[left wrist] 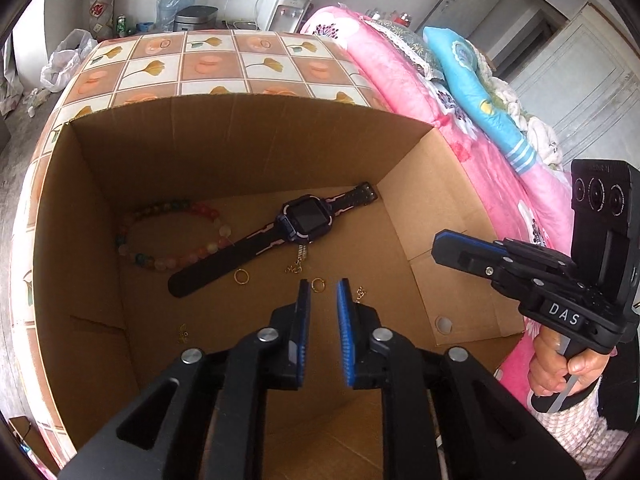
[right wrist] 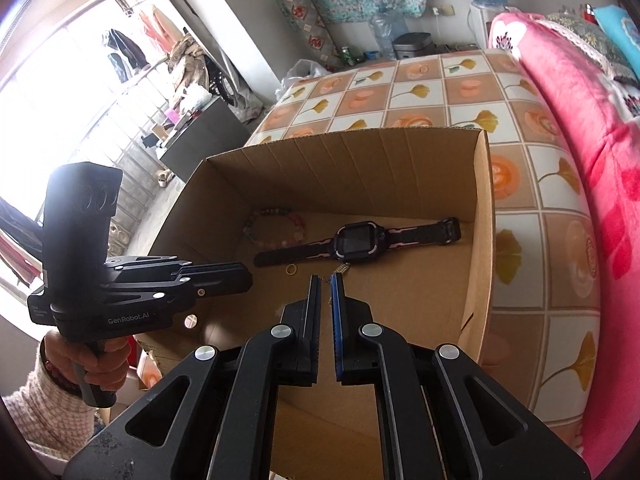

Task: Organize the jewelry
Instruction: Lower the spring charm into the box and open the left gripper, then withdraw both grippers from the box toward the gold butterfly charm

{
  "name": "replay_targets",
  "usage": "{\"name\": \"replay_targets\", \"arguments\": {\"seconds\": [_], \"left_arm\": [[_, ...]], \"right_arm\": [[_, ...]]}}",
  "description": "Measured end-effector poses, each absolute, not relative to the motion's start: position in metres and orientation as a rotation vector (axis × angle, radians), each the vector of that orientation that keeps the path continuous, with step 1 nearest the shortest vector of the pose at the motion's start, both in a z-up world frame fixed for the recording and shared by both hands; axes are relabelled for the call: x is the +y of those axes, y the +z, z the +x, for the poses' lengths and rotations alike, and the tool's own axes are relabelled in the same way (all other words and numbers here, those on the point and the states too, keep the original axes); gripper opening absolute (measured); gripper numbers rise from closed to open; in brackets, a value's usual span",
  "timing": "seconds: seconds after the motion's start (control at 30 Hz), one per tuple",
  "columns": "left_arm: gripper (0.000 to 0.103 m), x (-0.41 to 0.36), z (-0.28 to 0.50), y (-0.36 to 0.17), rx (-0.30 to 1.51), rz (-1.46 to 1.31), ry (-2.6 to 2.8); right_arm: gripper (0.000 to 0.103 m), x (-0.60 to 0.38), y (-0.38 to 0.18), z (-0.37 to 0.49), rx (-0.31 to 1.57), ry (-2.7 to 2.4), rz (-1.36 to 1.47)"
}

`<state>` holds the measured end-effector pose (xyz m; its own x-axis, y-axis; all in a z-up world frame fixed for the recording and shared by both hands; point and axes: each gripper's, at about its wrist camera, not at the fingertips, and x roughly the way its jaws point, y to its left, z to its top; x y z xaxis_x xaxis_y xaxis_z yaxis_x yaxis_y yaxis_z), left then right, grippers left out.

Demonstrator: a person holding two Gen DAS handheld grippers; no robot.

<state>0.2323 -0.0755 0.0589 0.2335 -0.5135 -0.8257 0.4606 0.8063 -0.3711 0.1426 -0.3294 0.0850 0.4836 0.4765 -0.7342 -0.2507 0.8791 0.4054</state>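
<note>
Both tongs, left (left wrist: 323,285) and right (right wrist: 325,280), hang slightly parted and empty over the cardboard box (left wrist: 224,136) on the bed, where watch (left wrist: 298,222), bead bracelet (left wrist: 132,226) and 2 gold rings (left wrist: 241,277) already lie loose, so sorting seems barely begun.

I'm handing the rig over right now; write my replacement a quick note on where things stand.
Left gripper: jaws slightly apart, nothing between them, poised over a gold ring.
Right gripper: jaws barely apart, empty, above the box floor.
In the cardboard box: watch, bead bracelet touching its strap, second gold ring, small chain pieces.
Done: these pieces lie in the box.
Left: probably only tidying; I can't tell whether other jewelry remains outside.
</note>
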Motion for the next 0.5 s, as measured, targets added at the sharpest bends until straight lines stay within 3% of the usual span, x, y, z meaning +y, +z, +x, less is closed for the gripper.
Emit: {"name": "replay_targets", "arguments": {"seconds": [0.33,0.5], "left_arm": [[0.020,-0.070,0.205,0.086,1.034,-0.013,-0.649],[0.030,-0.053,0.169,0.108,0.913,0.006,-0.655]], "right_arm": [[0.011,-0.342,0.099,0.120,0.882,0.447,0.292],[0.016,-0.344,0.118,0.085,0.790,0.464,0.279]]}}
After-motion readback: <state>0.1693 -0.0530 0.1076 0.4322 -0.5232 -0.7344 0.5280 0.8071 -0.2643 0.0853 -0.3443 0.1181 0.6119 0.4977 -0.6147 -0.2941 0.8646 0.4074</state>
